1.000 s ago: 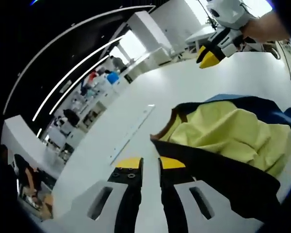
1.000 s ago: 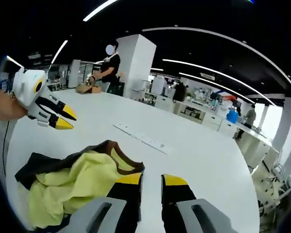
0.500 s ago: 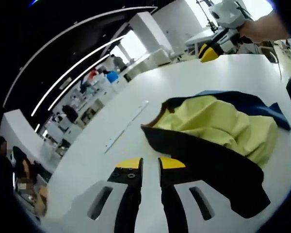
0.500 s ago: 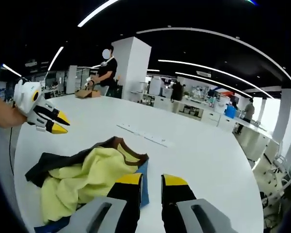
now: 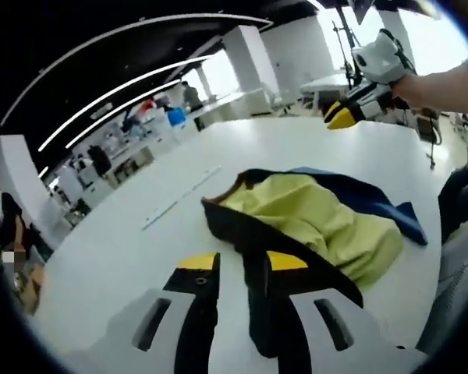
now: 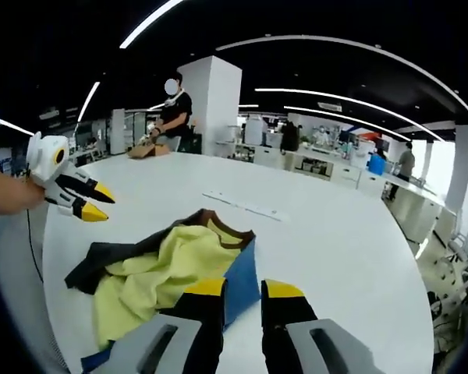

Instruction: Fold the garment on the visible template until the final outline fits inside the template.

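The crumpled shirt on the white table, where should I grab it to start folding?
Probably the brown-trimmed neckline of the shirt. That edge lies exposed on the white table, while the rest of the shirt is bunched. Come in low from the open table beyond the collar. The right hand-held gripper, jaws slightly apart, sits at the blue edge, so it seems closest.

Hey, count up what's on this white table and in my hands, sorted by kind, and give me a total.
Garments: 1, the yellow, black and blue garment, crumpled on the table
Grippers: 2, the left gripper and the right gripper
Long white strips on the table: 1, the strip
Total: 4
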Demonstrator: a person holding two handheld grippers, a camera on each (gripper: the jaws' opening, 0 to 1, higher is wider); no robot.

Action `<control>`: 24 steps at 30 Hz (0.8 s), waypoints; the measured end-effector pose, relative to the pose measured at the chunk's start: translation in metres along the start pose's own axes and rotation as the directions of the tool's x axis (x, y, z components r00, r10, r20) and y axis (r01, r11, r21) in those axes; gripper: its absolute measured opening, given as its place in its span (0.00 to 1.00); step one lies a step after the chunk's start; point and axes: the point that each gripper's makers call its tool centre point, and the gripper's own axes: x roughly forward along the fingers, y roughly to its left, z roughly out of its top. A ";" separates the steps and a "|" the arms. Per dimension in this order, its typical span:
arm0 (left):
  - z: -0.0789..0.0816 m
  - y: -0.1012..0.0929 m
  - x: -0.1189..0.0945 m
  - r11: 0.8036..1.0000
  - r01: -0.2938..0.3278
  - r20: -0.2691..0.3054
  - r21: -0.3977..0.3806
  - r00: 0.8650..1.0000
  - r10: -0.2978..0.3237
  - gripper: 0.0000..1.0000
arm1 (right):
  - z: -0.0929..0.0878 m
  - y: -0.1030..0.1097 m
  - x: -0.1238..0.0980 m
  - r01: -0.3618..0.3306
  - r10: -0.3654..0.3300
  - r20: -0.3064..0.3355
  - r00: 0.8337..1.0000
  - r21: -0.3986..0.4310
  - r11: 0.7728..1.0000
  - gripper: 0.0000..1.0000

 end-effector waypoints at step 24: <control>-0.036 -0.037 -0.033 0.961 0.094 -0.011 -0.260 0.995 -0.100 0.30 | -0.045 0.046 -0.035 -0.119 0.120 -0.101 0.988 0.016 0.993 0.18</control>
